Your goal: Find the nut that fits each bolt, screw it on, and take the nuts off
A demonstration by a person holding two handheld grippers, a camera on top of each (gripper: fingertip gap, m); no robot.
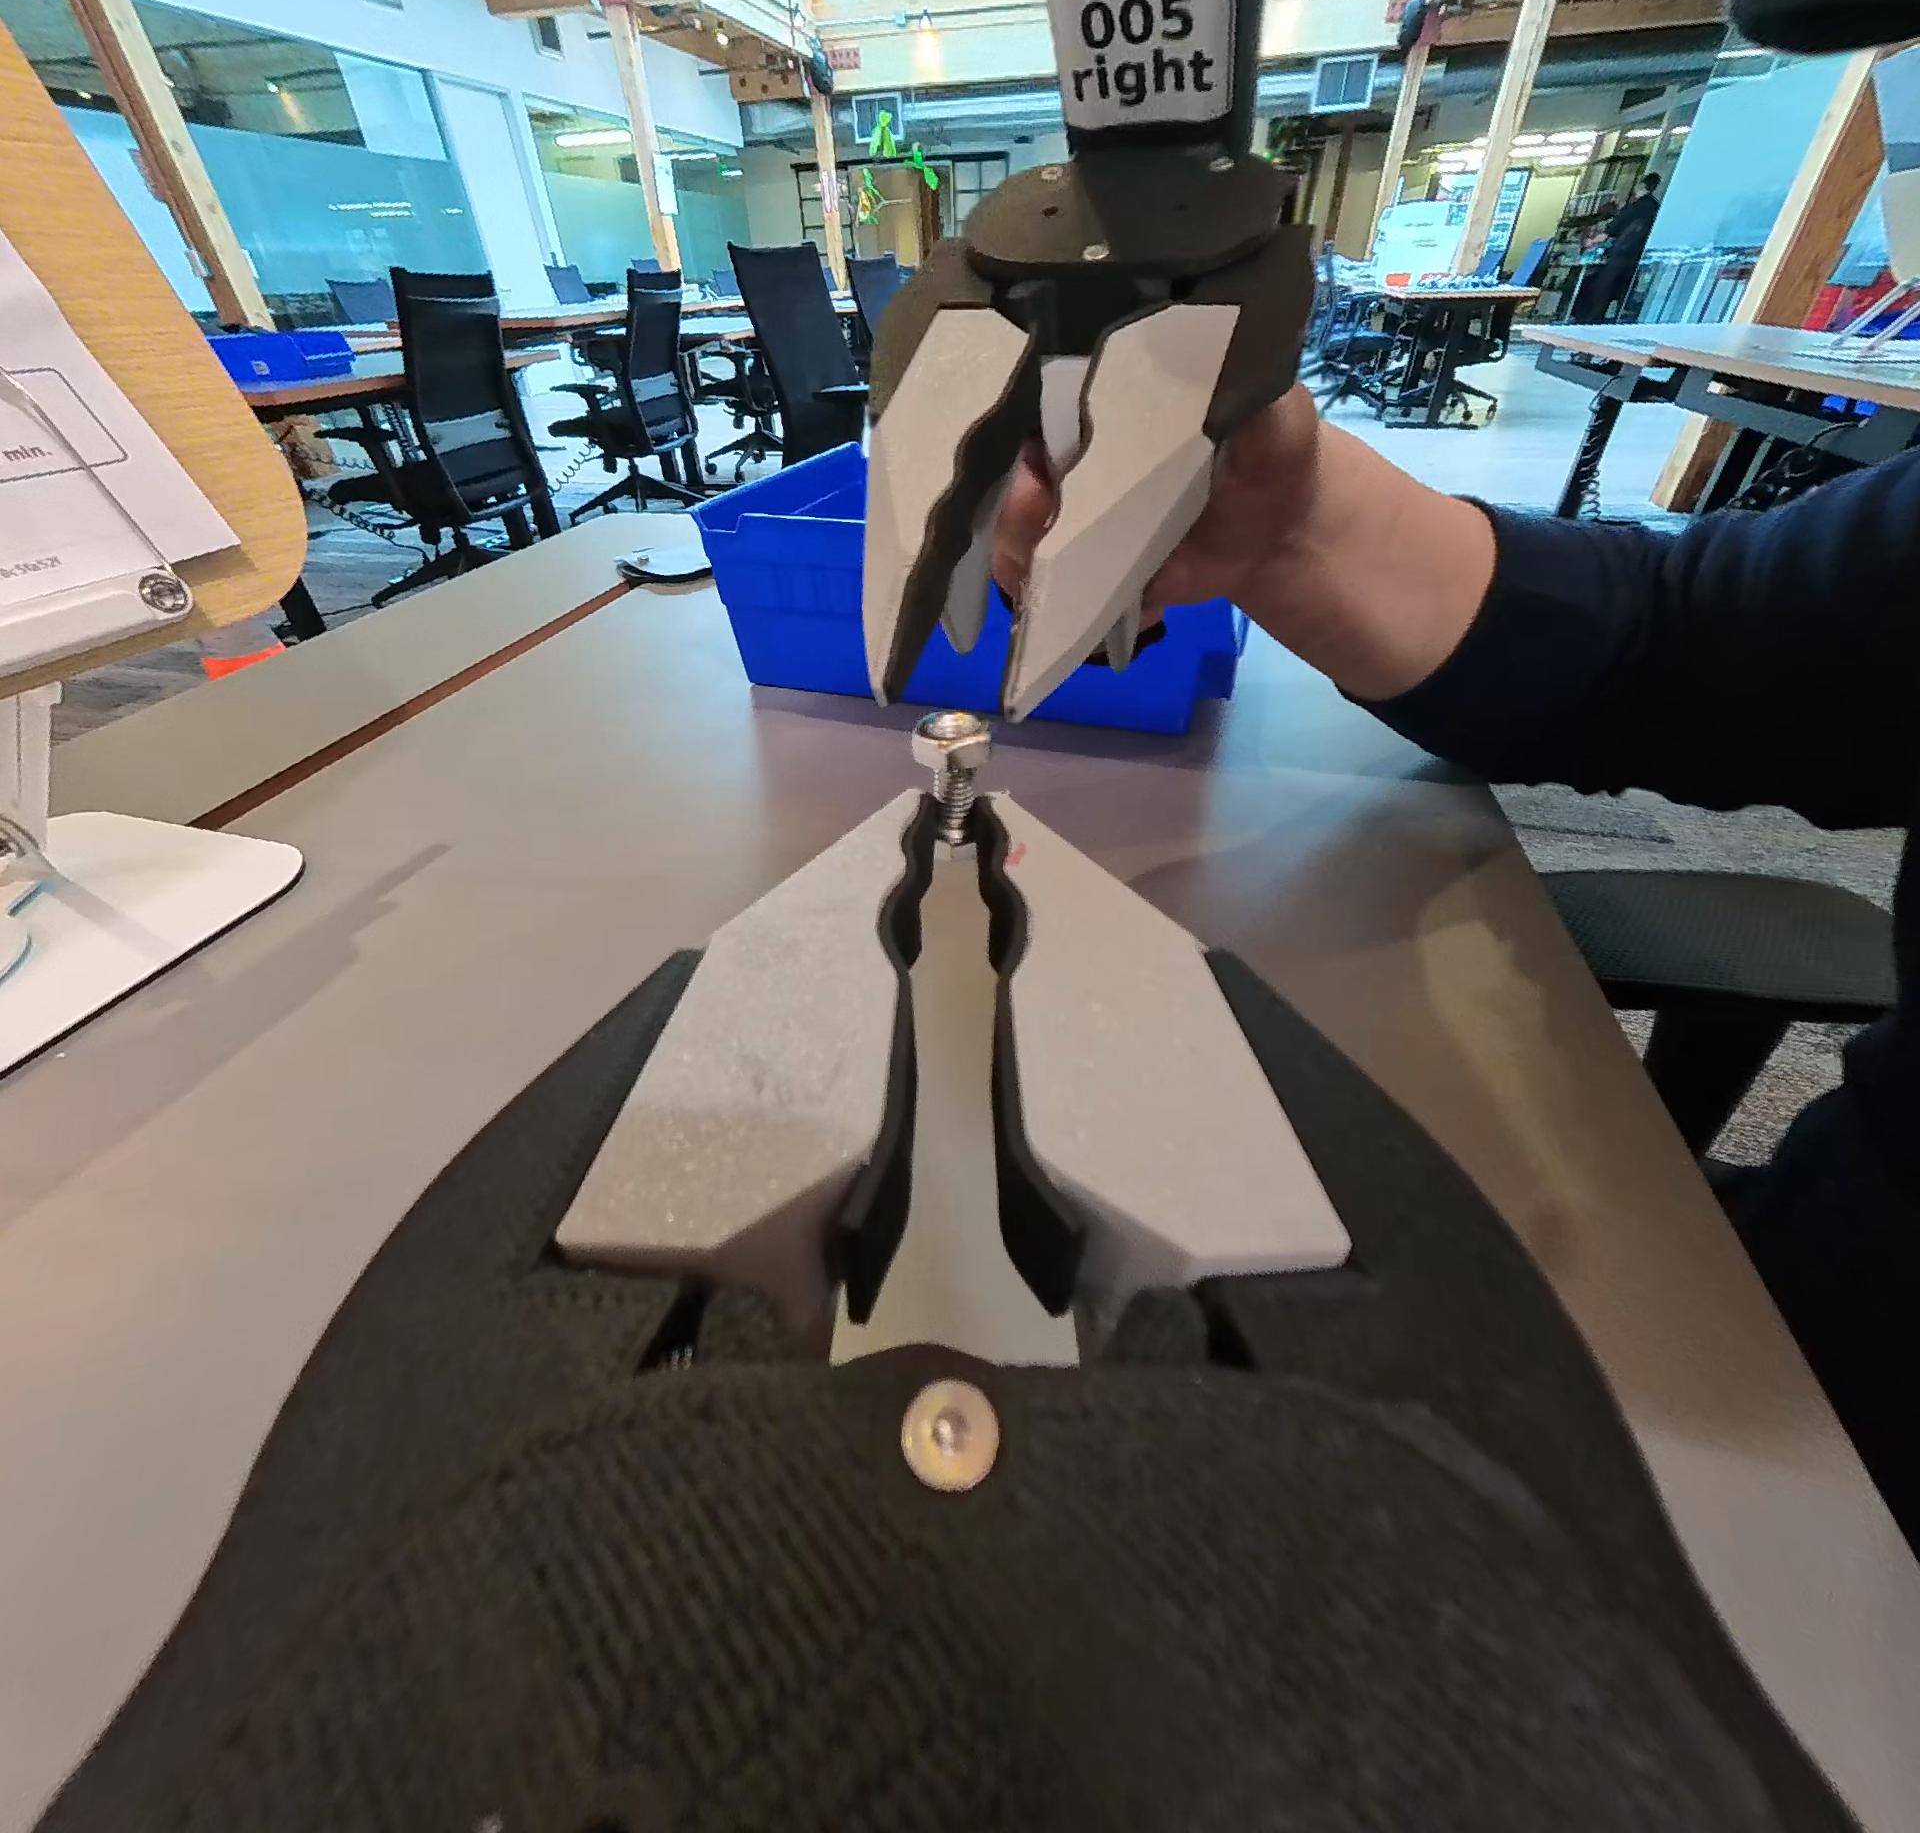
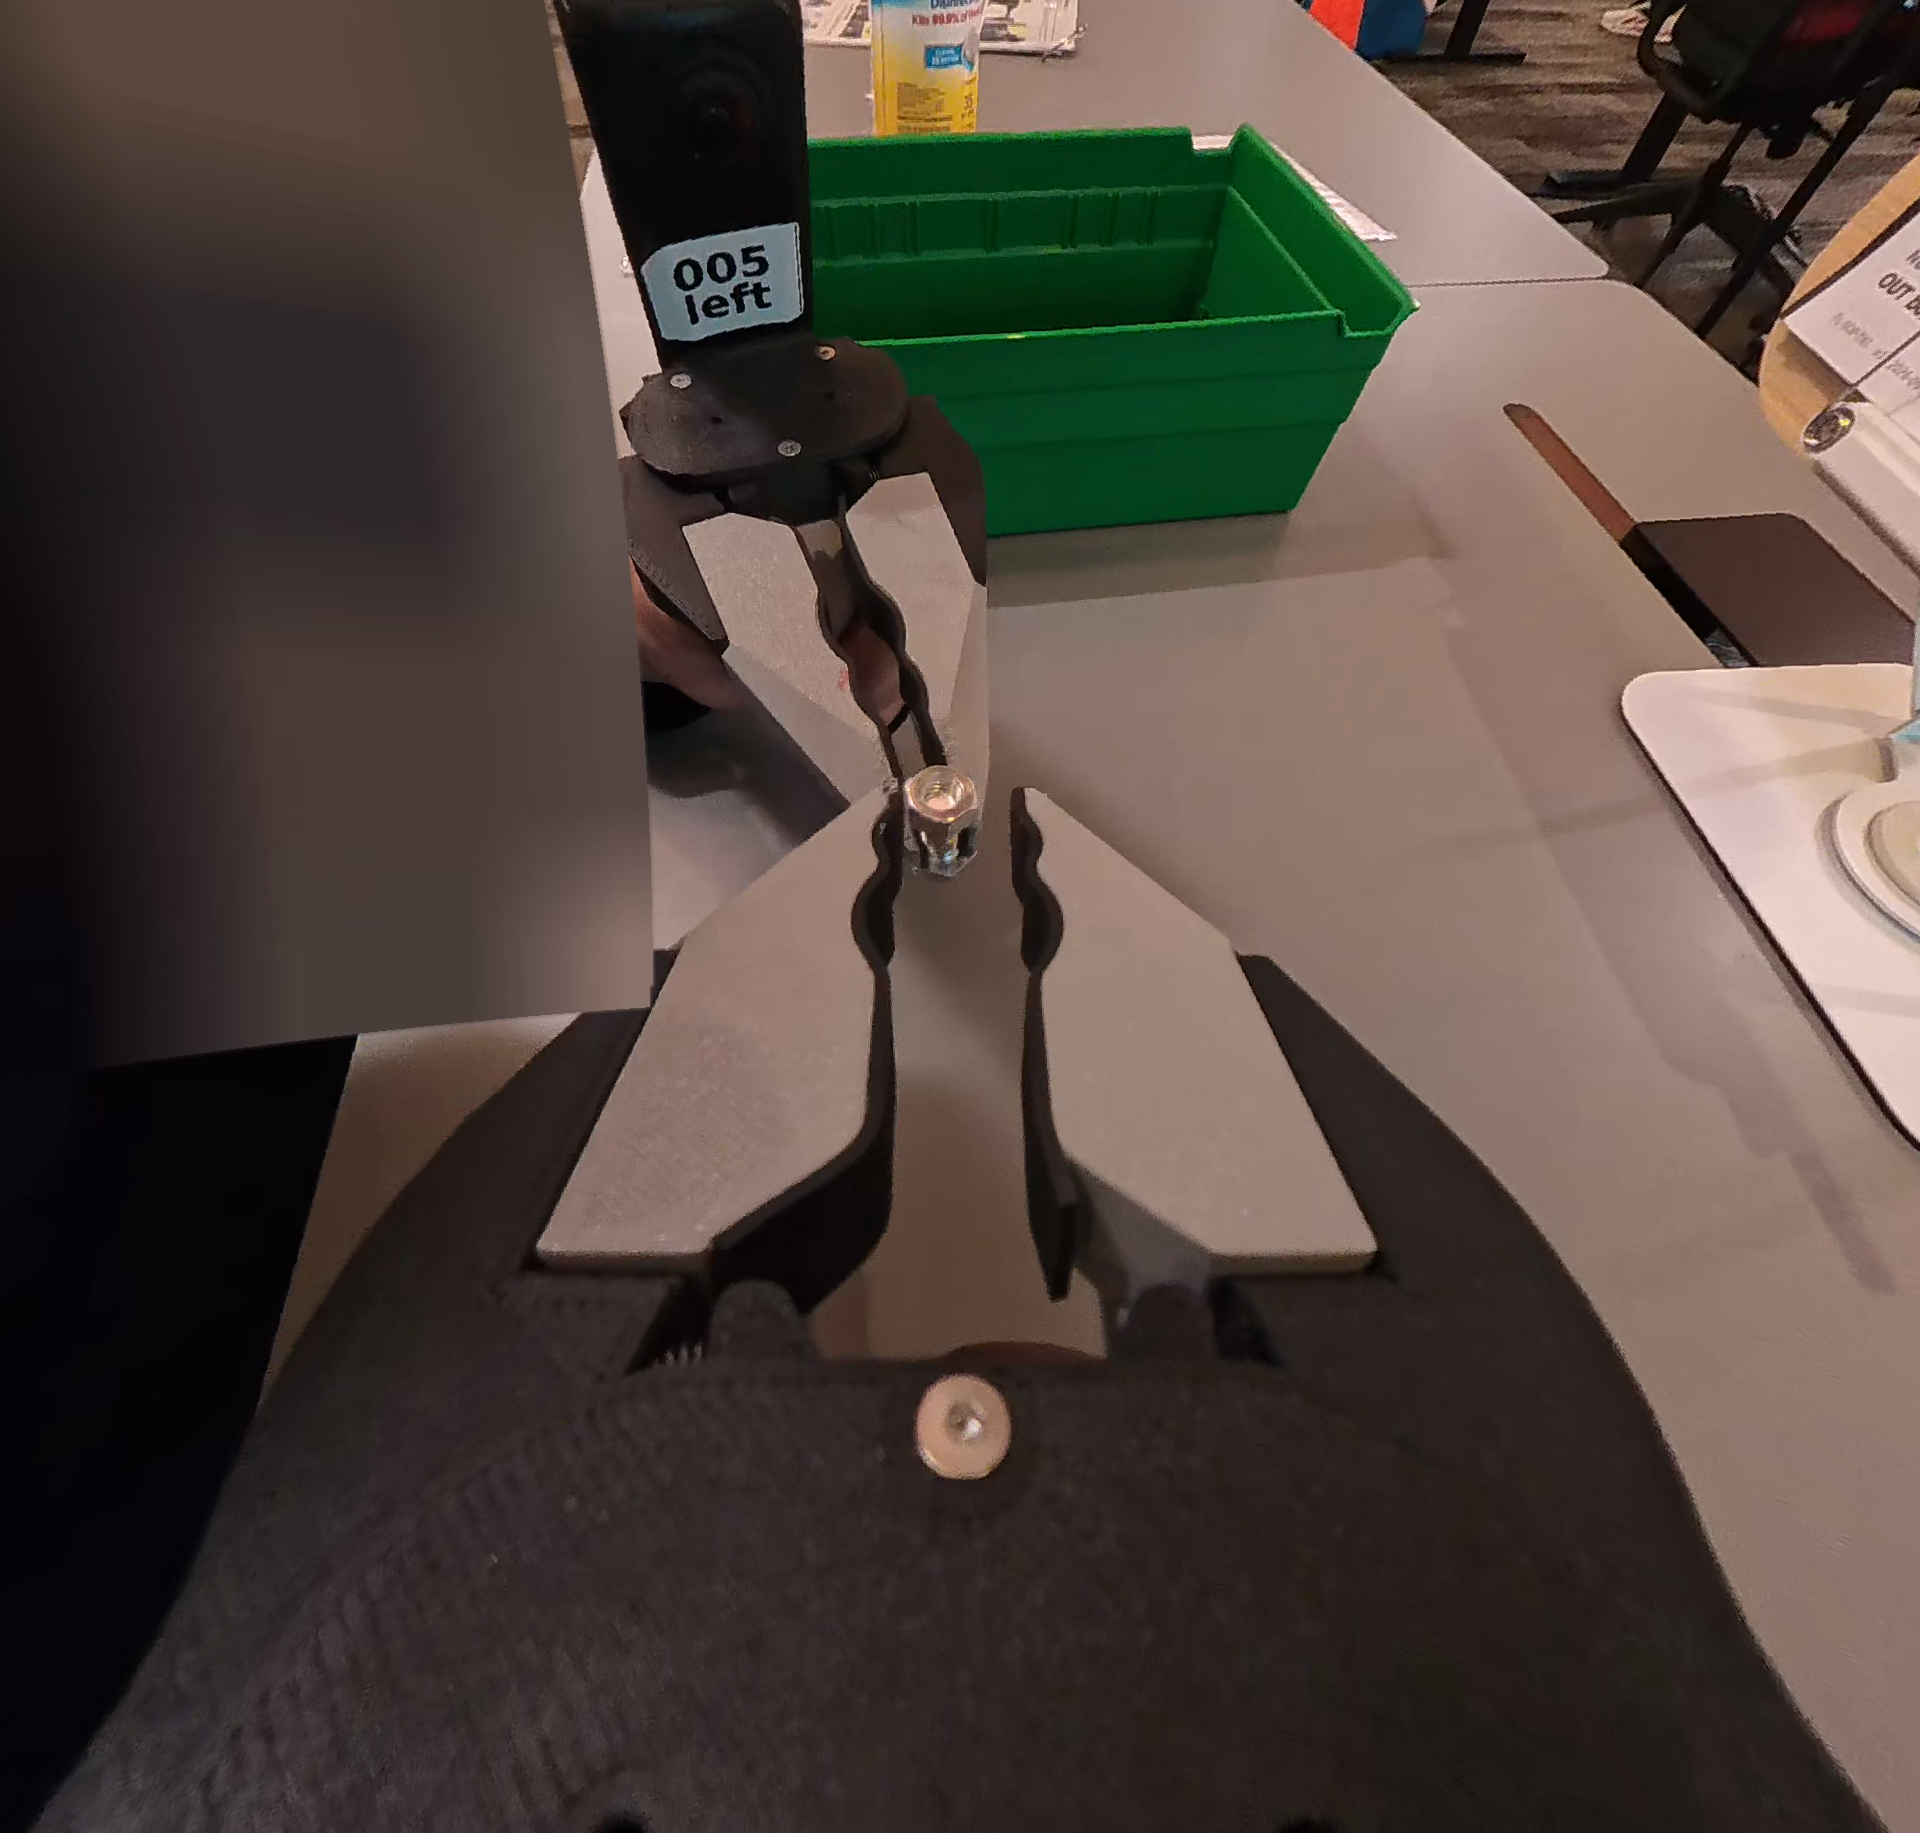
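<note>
The left gripper (image 1: 951, 827) was clenched on the bolt (image 1: 950, 815), holding it upright by the lower end of its shank, threads showing above the tips; the nut (image 1: 950, 741) sat at the very top of the bolt, bright and hexagonal (from the right wrist view you looked almost straight down into its hole). The right gripper (image 1: 943, 708) hung just above the nut, pointing down, its tips parted to either side and not touching it; released, gripping nothing. A hand (image 1: 1278, 536) in a dark sleeve (image 1: 1662, 661) held that gripper from behind.

From the right wrist view the nut (image 2: 940, 801) lay between the right gripper's (image 2: 951, 807) spread tips, nearer the left one; the left gripper (image 2: 925, 760) came in from the upper left, its tips closed around the bolt (image 2: 943, 853) beneath.

Behind, a blue bin (image 1: 800, 578) stood on the grey table (image 1: 520, 848); a green bin (image 2: 1143, 412) stood on the far side, with a spray bottle (image 2: 920, 27) behind it; office chairs (image 1: 468, 412) filled the room beyond.
</note>
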